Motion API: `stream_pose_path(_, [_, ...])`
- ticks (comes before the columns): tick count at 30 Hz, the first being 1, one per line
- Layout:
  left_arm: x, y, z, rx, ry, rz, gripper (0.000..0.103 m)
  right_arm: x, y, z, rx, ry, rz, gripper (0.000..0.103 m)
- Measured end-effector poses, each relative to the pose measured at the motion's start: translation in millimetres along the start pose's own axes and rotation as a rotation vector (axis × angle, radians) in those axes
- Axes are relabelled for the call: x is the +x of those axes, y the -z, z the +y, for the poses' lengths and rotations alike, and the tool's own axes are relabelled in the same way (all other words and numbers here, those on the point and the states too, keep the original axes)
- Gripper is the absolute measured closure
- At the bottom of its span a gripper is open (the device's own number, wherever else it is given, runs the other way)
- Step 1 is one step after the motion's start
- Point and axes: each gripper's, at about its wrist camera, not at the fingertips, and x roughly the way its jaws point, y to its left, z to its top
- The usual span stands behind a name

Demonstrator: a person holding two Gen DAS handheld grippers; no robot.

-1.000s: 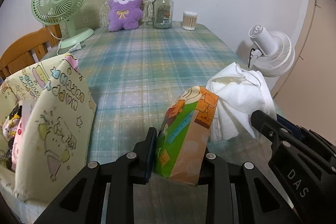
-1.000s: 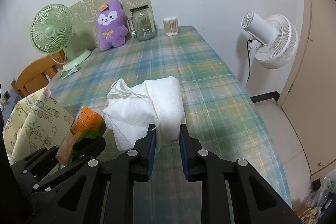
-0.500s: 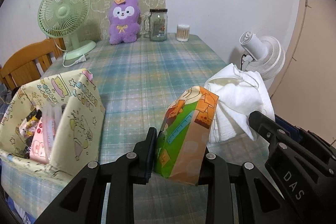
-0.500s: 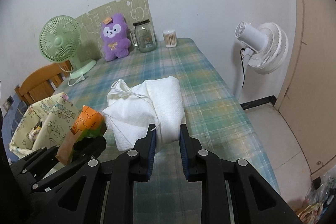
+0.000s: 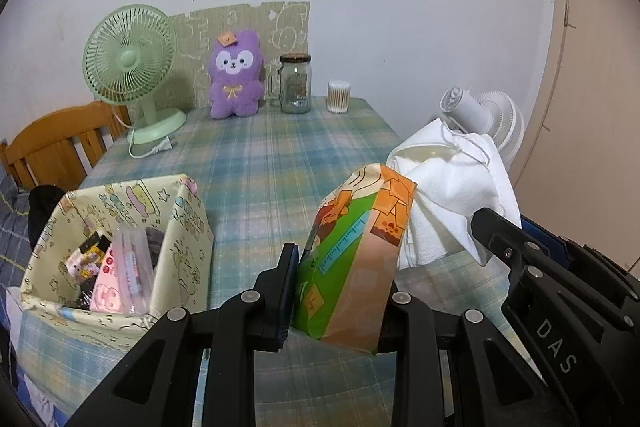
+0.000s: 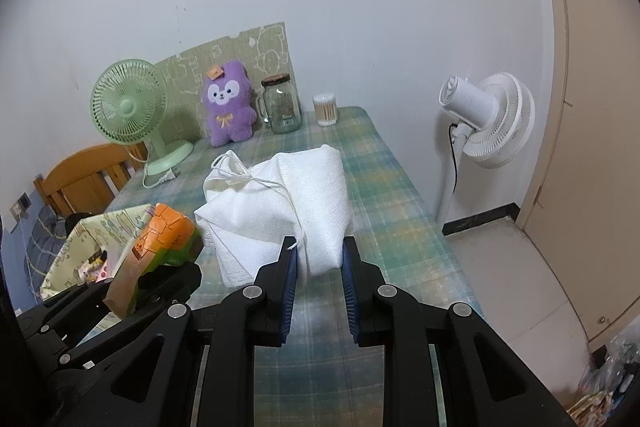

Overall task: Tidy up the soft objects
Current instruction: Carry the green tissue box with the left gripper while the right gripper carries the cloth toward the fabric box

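Note:
My left gripper [image 5: 338,291] is shut on a green and orange soft pack [image 5: 352,251] and holds it above the near end of the plaid table; the pack also shows in the right wrist view [image 6: 156,251]. My right gripper [image 6: 319,259] is shut on a white drawstring cloth bundle [image 6: 280,211], held in the air just right of the pack; the bundle also shows in the left wrist view [image 5: 448,187]. A yellow printed fabric bin [image 5: 188,227] holding several small packets sits at the table's near left, below and left of the pack. A purple plush toy [image 5: 236,75] stands at the far end.
A green desk fan [image 5: 132,67], a glass jar [image 5: 295,83] and a cotton-swab cup [image 5: 339,97] line the table's far end. A white floor fan [image 6: 488,119] stands right of the table. A wooden chair [image 5: 60,143] is at the left.
Both grippers have risen and drawn back from the table with their loads. The bin's open top and contents have come into view.

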Motion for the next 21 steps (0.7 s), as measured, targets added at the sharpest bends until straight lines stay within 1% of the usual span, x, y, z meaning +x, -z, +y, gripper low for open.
stream_pose_path(10, [-22.9,-12.5,0.7,0.007,0.007,-0.051,0.076,-26.6,-13.2,7.3,-0.012,0.008,-0.047,0.078])
stream_pose_path(17, [-32.2,-18.7,3.8,0.024,0.014,-0.072,0.076,-32.3,-20.5,13.5,-0.019,0.036,-0.059,0.078])
stream_pose_path(21, [-39.1,-21.0,10.1,0.024,0.005,-0.099,0.076,-34.4,-23.5,19.6,-0.02,0.02,-0.061,0.078])
